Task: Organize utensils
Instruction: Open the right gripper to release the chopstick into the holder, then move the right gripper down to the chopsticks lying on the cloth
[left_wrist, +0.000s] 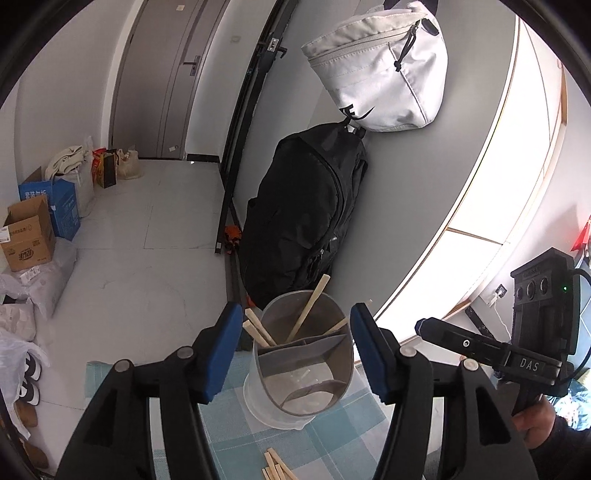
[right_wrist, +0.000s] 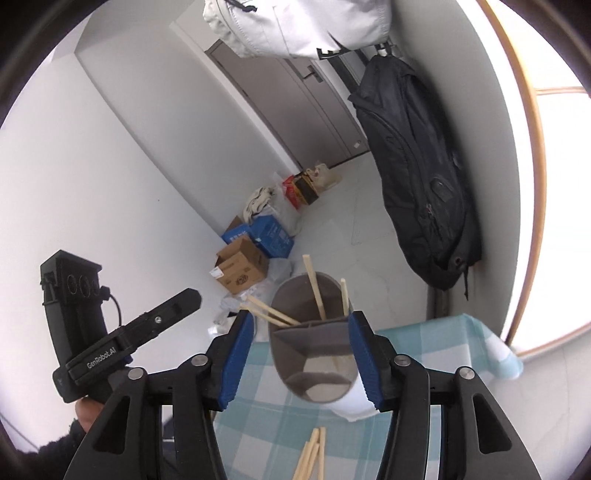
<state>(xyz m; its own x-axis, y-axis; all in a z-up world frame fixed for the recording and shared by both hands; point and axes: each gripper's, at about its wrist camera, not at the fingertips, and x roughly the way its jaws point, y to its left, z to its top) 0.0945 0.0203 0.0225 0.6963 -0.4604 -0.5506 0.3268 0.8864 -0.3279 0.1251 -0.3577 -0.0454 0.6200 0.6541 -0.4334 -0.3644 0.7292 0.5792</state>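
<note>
A grey divided utensil holder (left_wrist: 301, 354) stands on the blue checked tablecloth (left_wrist: 332, 439) with several wooden chopsticks (left_wrist: 308, 310) upright in its back compartments. It also shows in the right wrist view (right_wrist: 314, 343). Loose chopsticks (left_wrist: 277, 467) lie on the cloth in front of the holder, also in the right wrist view (right_wrist: 314, 456). My left gripper (left_wrist: 295, 354) is open and empty, its blue pads on either side of the holder. My right gripper (right_wrist: 301, 360) is open and empty, also straddling the holder. Each gripper shows in the other's view: the right one (left_wrist: 428, 326), the left one (right_wrist: 194, 295).
A black backpack (left_wrist: 303, 218) and a white bag (left_wrist: 380, 66) hang on the grey wall behind the table. Cardboard and blue boxes (left_wrist: 37, 225) and bags sit on the floor at the left. A bright window (left_wrist: 491, 206) is at the right.
</note>
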